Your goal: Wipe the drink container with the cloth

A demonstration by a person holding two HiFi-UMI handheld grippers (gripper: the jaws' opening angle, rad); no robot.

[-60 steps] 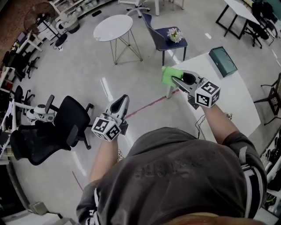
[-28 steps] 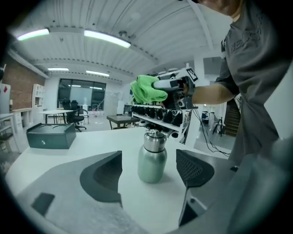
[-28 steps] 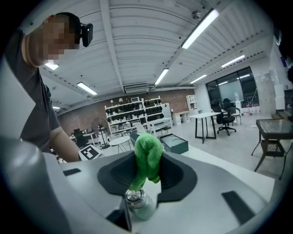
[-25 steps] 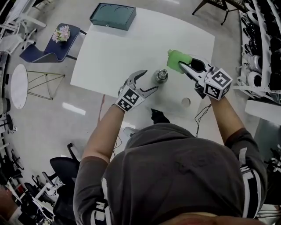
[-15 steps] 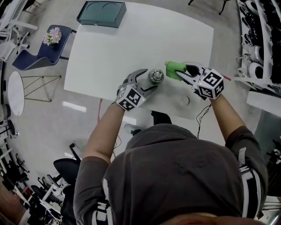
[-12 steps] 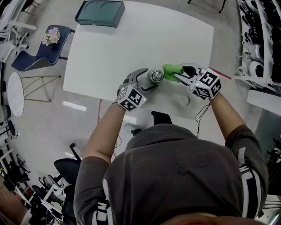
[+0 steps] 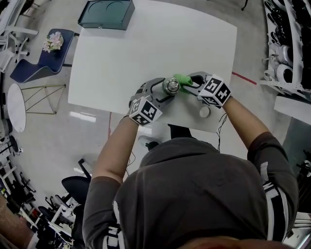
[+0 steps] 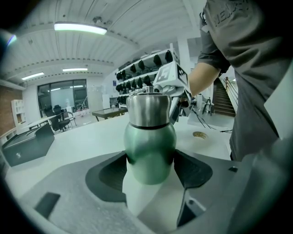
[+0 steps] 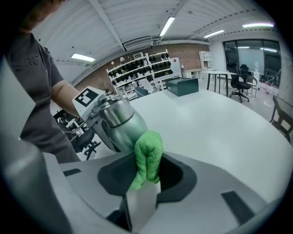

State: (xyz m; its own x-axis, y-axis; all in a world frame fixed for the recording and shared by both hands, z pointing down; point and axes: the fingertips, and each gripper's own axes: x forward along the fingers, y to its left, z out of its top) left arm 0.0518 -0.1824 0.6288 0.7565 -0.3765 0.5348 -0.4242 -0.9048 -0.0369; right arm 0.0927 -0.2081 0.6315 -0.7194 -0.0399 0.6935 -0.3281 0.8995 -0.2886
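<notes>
Compared with a second ago, finds right gripper [image 7: 190,83] lower and closer in, pinching the green cloth [image 7: 182,80] and pressing it against the drink container [image 7: 171,86] rather than holding it apart. Has just been closing left gripper [image 7: 164,90] around the container's body, pads apparently touching both sides. Shows, in left gripper view only, a rounded green lower body under a brushed-steel shoulder (head view gives just the shiny top). Stands upright near the front edge of the white table [image 7: 146,44].

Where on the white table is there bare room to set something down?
The whole far half of the table is bare, from the teal box at the far left corner across to the right edge. Crowded: the near edge, around the bottle, cloth and small disc.
</notes>
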